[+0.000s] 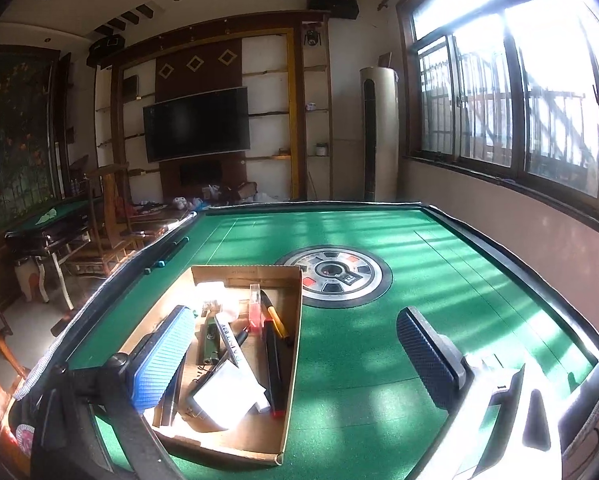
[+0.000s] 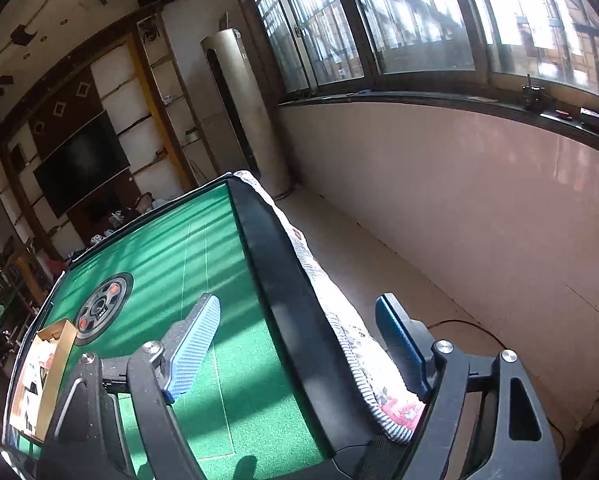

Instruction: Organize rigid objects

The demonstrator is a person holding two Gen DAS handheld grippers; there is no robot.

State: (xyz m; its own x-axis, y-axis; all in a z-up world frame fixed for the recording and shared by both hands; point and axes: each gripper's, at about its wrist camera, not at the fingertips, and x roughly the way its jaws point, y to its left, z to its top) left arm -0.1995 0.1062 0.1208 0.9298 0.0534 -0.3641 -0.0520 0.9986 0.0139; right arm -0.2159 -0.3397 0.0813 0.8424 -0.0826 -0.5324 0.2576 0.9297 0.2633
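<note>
The shallow brown cardboard box [image 1: 255,364], long axis running away from the camera, sits on the green felt table [image 1: 379,360] and holds a jumble of pens, a green tool and white paper. The left gripper [image 1: 295,364] hangs over its near right edge, ribbed blue pads wide apart, empty. The right gripper [image 2: 299,344], also spread and empty, straddles the table's black rim [image 2: 283,292], well apart from the box.
</note>
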